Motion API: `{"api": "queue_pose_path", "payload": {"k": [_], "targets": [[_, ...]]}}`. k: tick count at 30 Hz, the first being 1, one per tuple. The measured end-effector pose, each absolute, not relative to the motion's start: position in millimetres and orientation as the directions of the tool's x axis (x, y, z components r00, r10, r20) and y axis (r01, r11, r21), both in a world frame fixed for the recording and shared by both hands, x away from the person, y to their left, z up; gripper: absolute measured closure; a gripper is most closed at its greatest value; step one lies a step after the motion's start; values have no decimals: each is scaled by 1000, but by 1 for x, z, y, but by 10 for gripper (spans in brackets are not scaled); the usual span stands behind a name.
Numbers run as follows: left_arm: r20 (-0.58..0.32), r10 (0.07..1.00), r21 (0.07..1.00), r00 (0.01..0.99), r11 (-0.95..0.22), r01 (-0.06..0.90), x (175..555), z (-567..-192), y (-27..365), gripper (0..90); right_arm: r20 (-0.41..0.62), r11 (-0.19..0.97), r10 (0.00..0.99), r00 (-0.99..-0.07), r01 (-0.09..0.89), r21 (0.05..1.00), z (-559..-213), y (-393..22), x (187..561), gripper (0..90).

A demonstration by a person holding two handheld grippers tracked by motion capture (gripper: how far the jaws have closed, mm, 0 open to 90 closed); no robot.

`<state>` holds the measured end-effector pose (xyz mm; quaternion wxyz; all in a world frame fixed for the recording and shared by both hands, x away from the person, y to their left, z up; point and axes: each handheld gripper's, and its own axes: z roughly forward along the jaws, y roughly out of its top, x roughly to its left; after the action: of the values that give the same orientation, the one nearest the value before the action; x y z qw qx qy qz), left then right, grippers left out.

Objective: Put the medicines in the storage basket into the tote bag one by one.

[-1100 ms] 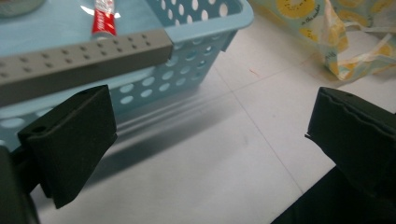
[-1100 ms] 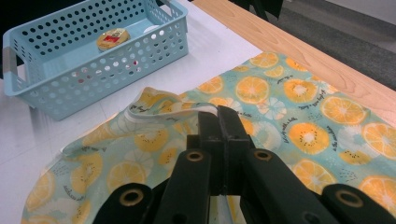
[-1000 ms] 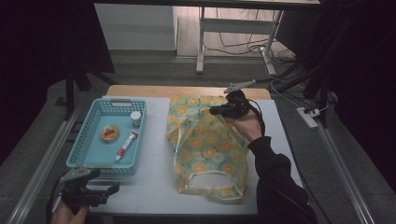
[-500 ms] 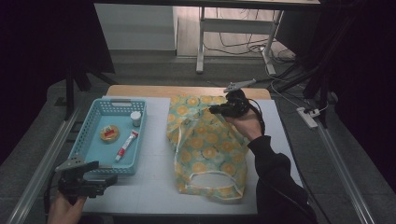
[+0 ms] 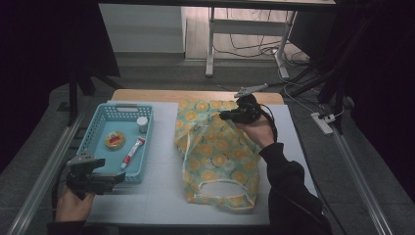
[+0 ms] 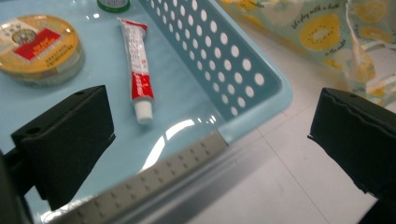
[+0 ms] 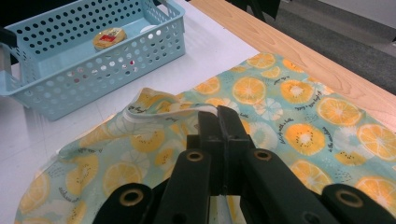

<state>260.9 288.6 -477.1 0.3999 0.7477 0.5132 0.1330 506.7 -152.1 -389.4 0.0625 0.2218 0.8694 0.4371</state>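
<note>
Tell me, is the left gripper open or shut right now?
Open. In the left gripper view its two black jaws stand wide apart with nothing between them, the left gripper hovering over the near corner of the blue basket.

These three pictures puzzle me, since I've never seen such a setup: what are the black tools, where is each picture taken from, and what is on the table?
A person holds a hand tool with two black fingers in each hand. One picture looks down from above; the other two come from cameras riding on each tool.

On the table sit a blue basket and a fruit-print cloth bag. The basket holds a round tin, a red-and-white tube and a small jar.

The left gripper is open and holds nothing, near the basket's corner. The right gripper is shut on the bag's edge.
</note>
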Motion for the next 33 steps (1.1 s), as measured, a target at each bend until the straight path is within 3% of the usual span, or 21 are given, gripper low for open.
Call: {"api": "queue_pose_path", "payload": {"k": [33], "targets": [[-161, 916, 669, 368, -173, 722, 332, -469, 313, 0, 76, 528, 437, -896, 324, 785, -393, -150, 505, 900]]}}
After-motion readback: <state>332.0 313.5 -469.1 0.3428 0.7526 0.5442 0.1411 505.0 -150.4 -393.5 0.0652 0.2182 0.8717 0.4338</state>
